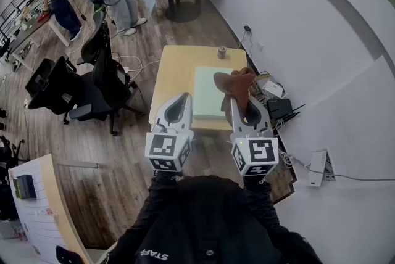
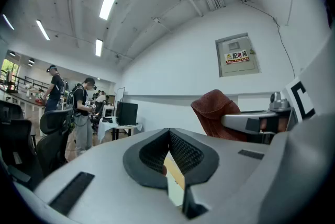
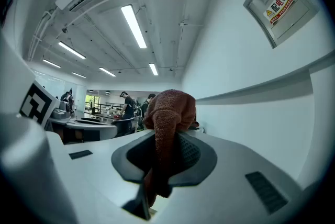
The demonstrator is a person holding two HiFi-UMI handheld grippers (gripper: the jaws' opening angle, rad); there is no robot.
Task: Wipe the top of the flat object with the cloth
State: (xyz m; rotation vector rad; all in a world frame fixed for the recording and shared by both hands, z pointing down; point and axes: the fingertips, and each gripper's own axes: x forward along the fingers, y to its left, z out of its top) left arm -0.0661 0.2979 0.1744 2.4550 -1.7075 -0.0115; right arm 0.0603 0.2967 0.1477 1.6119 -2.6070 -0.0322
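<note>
Clamping the brown cloth (image 1: 234,84), the right claw (image 1: 239,105) held it above the pale green flat sheet (image 1: 208,96) lying on the wooden surface (image 1: 176,68), apparently poised to lower it for wiping. The left claw (image 1: 179,103), pressed together on nothing, hovered alongside, seemingly not needed yet.

Head view: taken from the person's head, facing steeply down. The table (image 1: 176,71) lies well below, and the left gripper (image 1: 184,97) and right gripper (image 1: 239,99) are nearer the lens.
Left gripper view: looks along its own jaws, tilted up at wall and ceiling. The jaws are very close.
Right gripper view: also tilted upward, with the cloth (image 3: 167,113) filling the near centre.
Shared by both gripper views: the wall cabinet (image 2: 238,55) and the distant people (image 2: 84,108).
Shared by all three: the cloth, and probably those people, small in the head view.
</note>
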